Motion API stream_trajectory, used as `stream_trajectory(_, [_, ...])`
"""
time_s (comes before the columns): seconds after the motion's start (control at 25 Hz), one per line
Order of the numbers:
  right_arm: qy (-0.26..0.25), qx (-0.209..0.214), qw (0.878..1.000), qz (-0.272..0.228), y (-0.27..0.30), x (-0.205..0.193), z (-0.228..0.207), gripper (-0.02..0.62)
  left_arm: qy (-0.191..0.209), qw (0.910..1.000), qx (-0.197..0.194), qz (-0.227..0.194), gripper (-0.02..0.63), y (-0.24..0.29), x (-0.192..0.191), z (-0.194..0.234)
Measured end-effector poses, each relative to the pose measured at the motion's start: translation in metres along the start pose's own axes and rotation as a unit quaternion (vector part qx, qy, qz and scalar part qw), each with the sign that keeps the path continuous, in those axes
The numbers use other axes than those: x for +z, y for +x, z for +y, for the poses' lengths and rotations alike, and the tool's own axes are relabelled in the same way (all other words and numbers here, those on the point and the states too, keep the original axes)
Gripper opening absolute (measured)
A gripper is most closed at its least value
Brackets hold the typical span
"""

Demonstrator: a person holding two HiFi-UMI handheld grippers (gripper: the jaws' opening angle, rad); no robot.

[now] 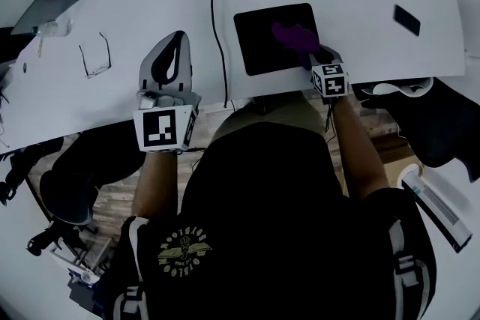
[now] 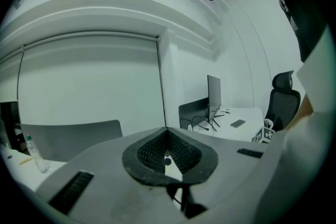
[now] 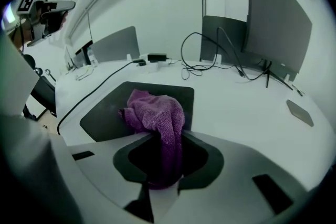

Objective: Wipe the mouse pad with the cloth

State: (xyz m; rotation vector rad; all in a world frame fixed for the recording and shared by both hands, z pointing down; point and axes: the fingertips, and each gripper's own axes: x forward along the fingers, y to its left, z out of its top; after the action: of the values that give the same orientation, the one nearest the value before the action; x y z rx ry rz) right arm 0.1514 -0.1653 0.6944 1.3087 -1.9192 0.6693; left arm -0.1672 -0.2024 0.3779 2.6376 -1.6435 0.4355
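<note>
Both clenched: my right tool (image 3: 160, 134) grips the soft, limp cloth (image 3: 155, 107) by a bunched fold, pad (image 3: 105, 119) just ahead; left tool (image 2: 167, 132) empty.

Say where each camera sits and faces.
Head view: on the head, facing steeply down at the desk; torso, both arms, left tongs and right tongs show.
Left gripper view: on the left tongs, facing along shut empty jaws toward a wall and monitor; shirt at right.
Right gripper view: on the right tongs, facing across the pad; jaws grip the cloth.
Shared: head and right gripper views both show cloth on pad.
</note>
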Motion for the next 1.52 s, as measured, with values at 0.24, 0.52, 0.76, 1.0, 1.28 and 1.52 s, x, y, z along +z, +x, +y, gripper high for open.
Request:
stream_trajectory(0.24, [0.013, -0.021, 0.999, 0.023, -0.008, -0.016, -0.038, 0.091, -0.011, 0.9999, -0.004, -0.009, 0.002, 0.023, 0.011, -0.008])
stream_trajectory(0.52, [0.013, 0.003, 1.0, 0.006, -0.022, 0.003, -0.034, 0.091, -0.008, 0.9997, 0.008, -0.024, 0.002, 0.035, 0.033, -0.006])
stream_trajectory(0.76, [0.025, 0.061, 0.994, -0.089, -0.07, 0.076, -0.001, 0.091, -0.007, 0.9996, 0.017, -0.022, 0.002, 0.028, 0.04, 0.0])
stream_trajectory(1.0, [0.022, 0.088, 0.977, -0.192, -0.124, 0.158, 0.016, 0.089, -0.013, 0.999, 0.029, -0.03, 0.002, 0.017, 0.052, 0.006])
stream_trajectory(1.28, [-0.014, 0.079, 0.948, -0.309, -0.207, 0.245, 0.018, 0.089, -0.007, 0.9982, 0.028, -0.053, 0.002, -0.006, 0.088, 0.005])
stream_trajectory(1.52, [-0.043, 0.054, 0.925, -0.374, -0.269, 0.287, 0.019, 0.087, -0.002, 0.997, 0.027, -0.072, 0.002, -0.03, 0.109, 0.007])
